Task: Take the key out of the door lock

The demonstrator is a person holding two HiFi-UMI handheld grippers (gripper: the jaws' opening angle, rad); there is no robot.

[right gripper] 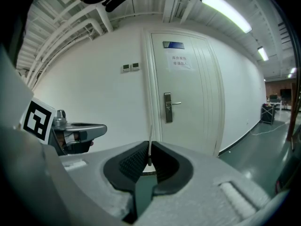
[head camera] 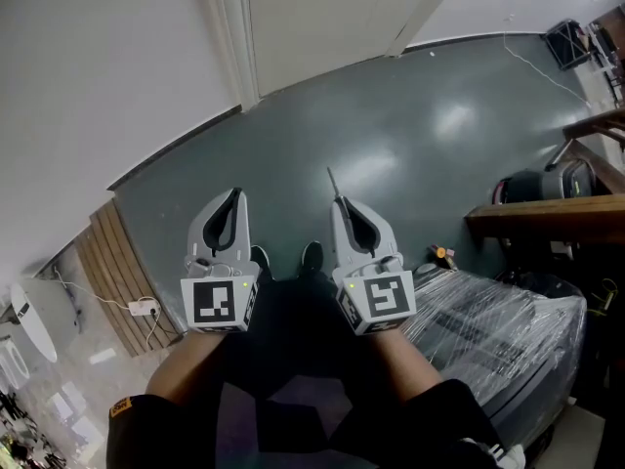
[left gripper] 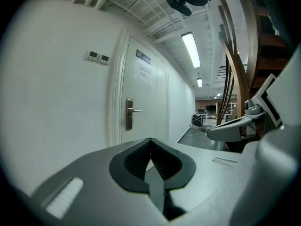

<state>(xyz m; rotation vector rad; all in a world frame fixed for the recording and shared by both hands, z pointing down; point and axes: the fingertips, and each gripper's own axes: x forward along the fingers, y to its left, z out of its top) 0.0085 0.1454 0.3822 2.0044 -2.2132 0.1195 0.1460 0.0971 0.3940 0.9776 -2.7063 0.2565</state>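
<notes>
right tool clenched on thin metal blade, likely the key, door lock well ahead of it, left tool closed, empty, so extraction looks done

Bright, even lighting; fisheye-warped edges

paper notice on door, plaque above; print illegible

In the lower middle of the head view, the left forearm and right forearm reach forward side by side, the left tool with jaws together on nothing, the right tool pinching a thin key that juts past its tips.
</notes>
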